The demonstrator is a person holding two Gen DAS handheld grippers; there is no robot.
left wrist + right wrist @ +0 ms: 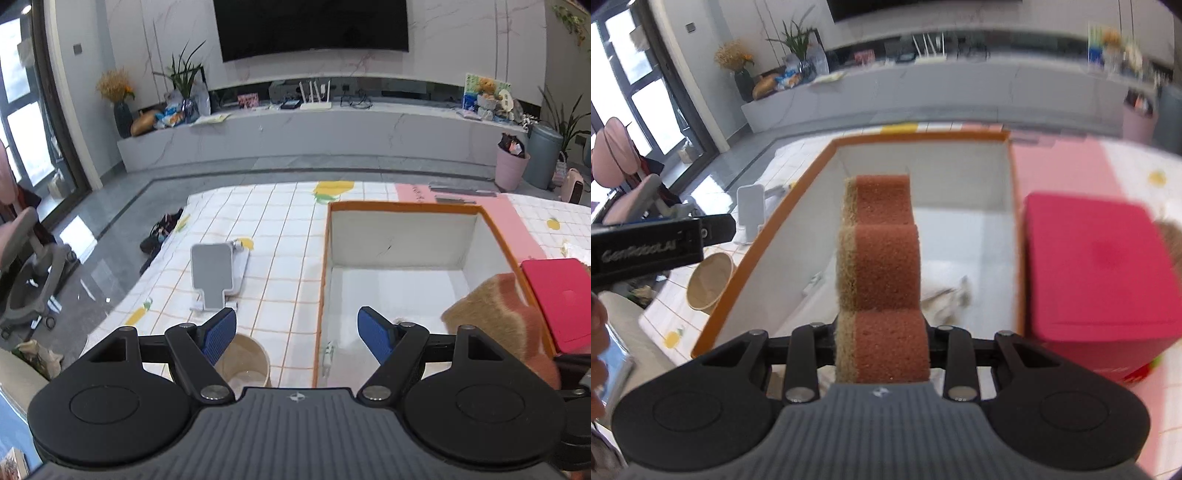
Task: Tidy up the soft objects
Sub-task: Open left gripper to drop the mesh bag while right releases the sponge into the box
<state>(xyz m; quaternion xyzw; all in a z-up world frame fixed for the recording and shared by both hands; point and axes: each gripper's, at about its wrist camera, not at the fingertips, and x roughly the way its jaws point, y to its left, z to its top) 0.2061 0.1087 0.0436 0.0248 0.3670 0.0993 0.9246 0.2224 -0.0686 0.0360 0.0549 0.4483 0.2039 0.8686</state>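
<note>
My right gripper (882,343) is shut on an orange-and-tan wavy sponge (882,266), held on edge above an open orange-rimmed white box (746,258). The sponge also shows in the left wrist view (495,314), over the box's right wall (498,236). A crumpled pale cloth (945,299) lies on the box floor. My left gripper (297,334) is open and empty, its blue pads (221,332) straddling the box's near left wall.
A red box (1100,266) stands right of the orange box, also in the left wrist view (565,295). A tan round cup (245,360) and a grey phone stand (214,275) lie left of it on the tiled cloth. The table edge runs at left.
</note>
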